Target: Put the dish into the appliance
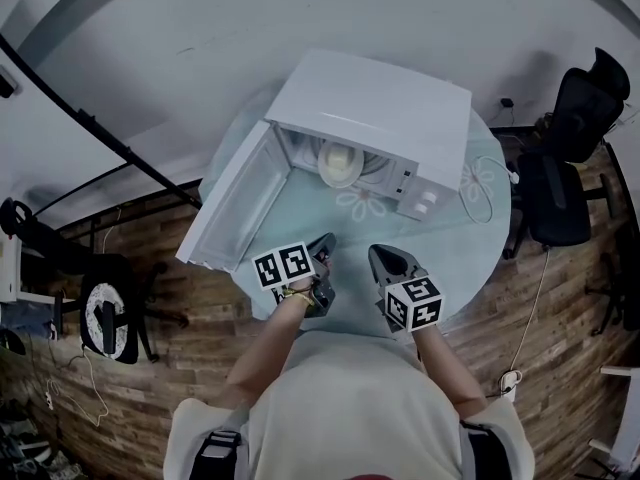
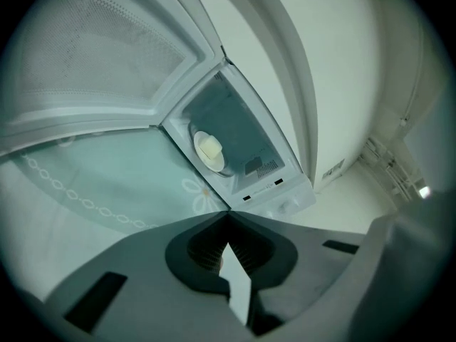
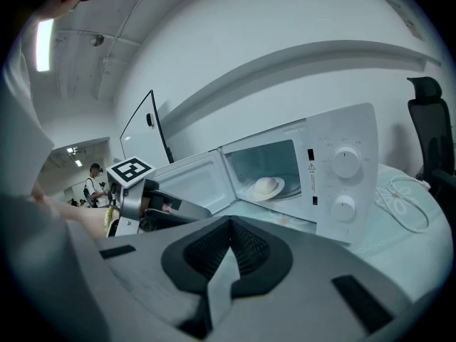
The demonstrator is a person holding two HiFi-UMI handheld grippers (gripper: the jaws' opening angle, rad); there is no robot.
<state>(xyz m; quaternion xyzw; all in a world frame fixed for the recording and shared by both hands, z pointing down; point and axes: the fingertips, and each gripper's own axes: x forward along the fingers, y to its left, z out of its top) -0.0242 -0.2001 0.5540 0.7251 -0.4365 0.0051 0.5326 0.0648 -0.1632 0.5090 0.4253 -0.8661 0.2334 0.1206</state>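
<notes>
The microwave (image 1: 385, 103) is sitting on a round desk (image 1: 478, 230), its door (image 1: 232, 208) swinging open to the left. The left tool (image 1: 323, 244) is hovering just in front of the opening, its jaws pressed together on nothing. The dish (image 1: 340, 161) is lying flat inside the cavity; it is round, with no long axis, and is carrying a pale mound facing up. It is lying beyond both tools, well apart from them. The right tool (image 1: 381, 255) is pointing toward the opening, jaws likewise closed and empty. Two dials (image 3: 345, 162) are showing on the front panel; the small warning label beside them is too small to read. A black office chair (image 1: 575, 158) is standing at the far right
</notes>
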